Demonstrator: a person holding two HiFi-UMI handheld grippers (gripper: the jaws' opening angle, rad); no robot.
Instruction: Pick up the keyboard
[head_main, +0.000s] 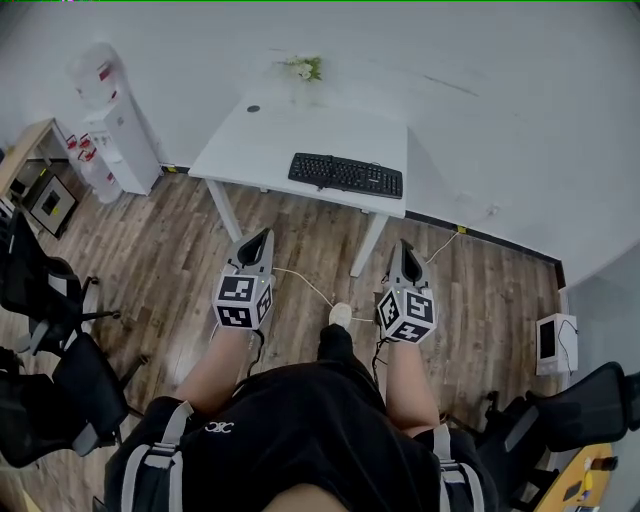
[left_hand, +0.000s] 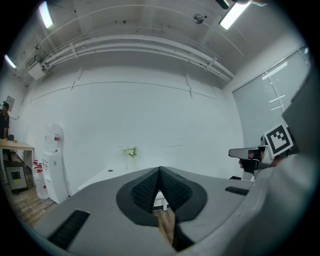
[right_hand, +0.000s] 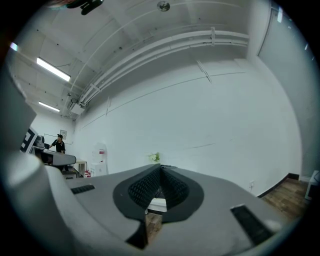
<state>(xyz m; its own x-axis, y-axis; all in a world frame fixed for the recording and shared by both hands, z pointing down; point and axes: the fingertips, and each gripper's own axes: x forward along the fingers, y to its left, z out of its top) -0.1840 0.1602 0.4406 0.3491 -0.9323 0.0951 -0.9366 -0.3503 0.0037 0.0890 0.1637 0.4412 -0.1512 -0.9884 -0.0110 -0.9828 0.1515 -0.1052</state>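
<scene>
Left gripper (head_main: 264, 238), jaws pressed together with nothing between them, and right gripper (head_main: 403, 248) just the same, both held out level above the wood floor (head_main: 170, 260), well short of the white table (head_main: 250, 150). The black keyboard (head_main: 345, 175) lies flat on the table's right part, close to the near edge, with neither gripper touching it. At the table's far edge stand some flowers (head_main: 303, 68), and a water dispenser (head_main: 115, 125) is off to the left.
</scene>
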